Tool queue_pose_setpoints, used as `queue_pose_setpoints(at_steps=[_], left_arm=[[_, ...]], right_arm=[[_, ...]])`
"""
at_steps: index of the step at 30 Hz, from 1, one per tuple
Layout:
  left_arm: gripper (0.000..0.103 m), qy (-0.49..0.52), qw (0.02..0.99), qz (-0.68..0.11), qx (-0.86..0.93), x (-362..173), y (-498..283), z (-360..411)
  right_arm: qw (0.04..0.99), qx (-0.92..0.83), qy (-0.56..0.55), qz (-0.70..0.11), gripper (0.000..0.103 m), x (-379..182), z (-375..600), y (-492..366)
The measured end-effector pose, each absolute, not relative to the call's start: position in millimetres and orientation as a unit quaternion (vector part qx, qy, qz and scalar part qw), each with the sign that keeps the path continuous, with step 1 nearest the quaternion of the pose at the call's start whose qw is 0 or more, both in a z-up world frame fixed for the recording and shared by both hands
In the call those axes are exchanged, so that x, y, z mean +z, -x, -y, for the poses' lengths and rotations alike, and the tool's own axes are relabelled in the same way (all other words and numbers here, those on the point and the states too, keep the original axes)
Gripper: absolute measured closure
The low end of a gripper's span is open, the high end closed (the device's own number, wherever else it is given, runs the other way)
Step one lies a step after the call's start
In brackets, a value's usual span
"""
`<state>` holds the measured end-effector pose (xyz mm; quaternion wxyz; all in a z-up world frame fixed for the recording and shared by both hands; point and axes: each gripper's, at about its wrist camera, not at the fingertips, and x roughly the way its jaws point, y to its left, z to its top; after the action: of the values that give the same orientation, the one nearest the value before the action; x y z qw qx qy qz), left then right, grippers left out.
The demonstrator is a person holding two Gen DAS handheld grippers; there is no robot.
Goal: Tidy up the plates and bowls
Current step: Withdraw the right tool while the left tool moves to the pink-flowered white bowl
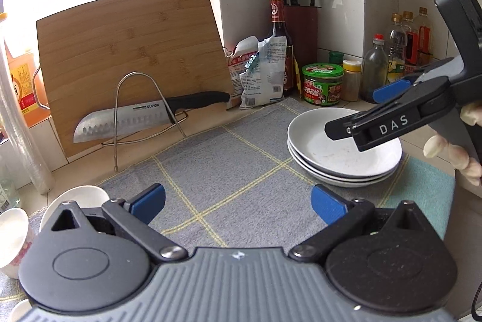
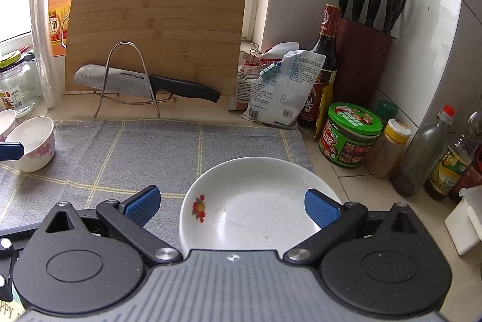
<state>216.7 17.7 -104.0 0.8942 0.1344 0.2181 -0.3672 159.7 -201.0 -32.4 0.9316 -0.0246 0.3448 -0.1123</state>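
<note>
1. Broadly, the grey checked cloth mat w/ yellow lines [image 1: 241, 171] covers most of the counter; a teal towel edge shows under its right end.
2. Upright bamboo cutting board [image 1: 132, 63] leans at the back, w/ a steel knife w/ black handle [image 1: 144, 117] resting in a wire rack in front of it. Not task items.
3. Stack of white shallow plates [image 1: 343, 153] sits on the mat's right end, three rims visible; the top one has a small red-orange motif in the right wrist view.
4. Right gripper [image 2: 232, 204] hovers just above the top plate, jaws spread wide, holding nothing; its right blue pad is over the plate's bowl, the left pad over the mat.
5. Left gripper [image 1: 238, 204] is low over bare mat, wide open, empty too.
6. White bowls w/ pink floral print [image 2: 33, 144] sit at the mat's left edge, one tipped; approx two or three, count unclear.
7. Step in hand, by judgement: plates look stacked; bowls prob. next. Next move calls for the left gripper to swing left, straddle one bowl's rim w/ one pad inside & one outside, then close gently, since the glazed wall may slip.
</note>
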Motion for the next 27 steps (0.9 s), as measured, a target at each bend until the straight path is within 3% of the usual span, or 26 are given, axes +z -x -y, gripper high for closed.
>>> queue_pose_setpoints(at_steps=[13,27], left_arm=[[0.001,-0.152,0.888,-0.270,-0.339,-94.8,-220.0,-144.0],[0.001,-0.176,0.872,-0.349,-0.295,-97.9,-271.9,-161.1]], right_arm=[[0.931,-0.075,0.029,-0.357,0.000,-40.1,65.9,-155.2],[0.922,0.062,0.088,-0.372,0.000,-72.5,25.8,-205.1]])
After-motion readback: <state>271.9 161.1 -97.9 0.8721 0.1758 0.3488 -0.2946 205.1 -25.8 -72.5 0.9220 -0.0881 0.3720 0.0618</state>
